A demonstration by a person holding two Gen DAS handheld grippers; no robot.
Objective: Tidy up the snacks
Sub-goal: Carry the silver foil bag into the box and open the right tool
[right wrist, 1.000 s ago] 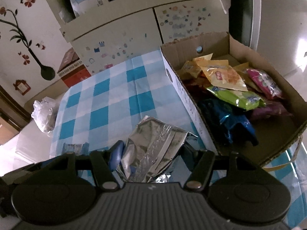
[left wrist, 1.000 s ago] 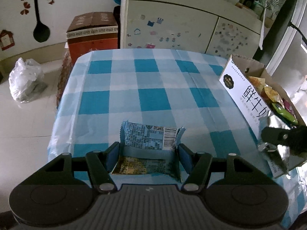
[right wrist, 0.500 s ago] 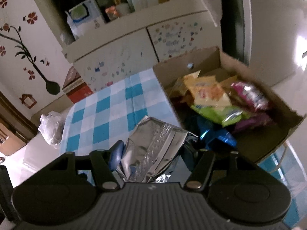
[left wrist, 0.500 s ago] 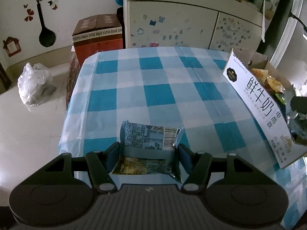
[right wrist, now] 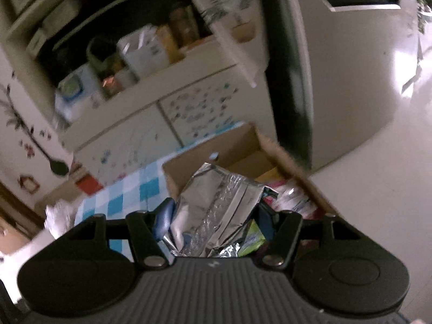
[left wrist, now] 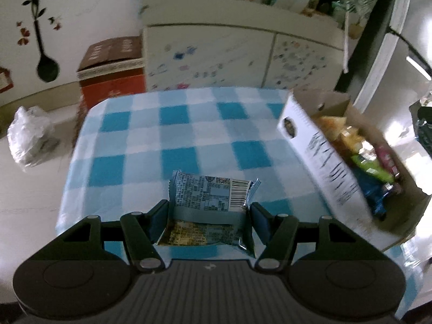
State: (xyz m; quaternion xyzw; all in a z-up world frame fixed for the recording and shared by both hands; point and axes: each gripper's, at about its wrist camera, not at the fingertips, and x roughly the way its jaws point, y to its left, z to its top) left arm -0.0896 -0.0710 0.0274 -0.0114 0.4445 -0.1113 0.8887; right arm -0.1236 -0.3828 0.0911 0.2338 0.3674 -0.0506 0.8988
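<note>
Where it lies open, the cardboard box (left wrist: pixel 332 167) holds snack packets (left wrist: pixel 370 162).

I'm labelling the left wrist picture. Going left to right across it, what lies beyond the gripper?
White plastic bag on the floor → red-brown carton → blue snack packet in the left gripper → cardboard box of snacks.

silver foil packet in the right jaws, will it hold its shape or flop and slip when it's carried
The silver foil packet looks crumpled and creased between the right gripper jaws, so it probably bends rather than stays stiff. Its shiny film may be slippery. It sticks up without sagging, so it is likely light for its size.
</note>
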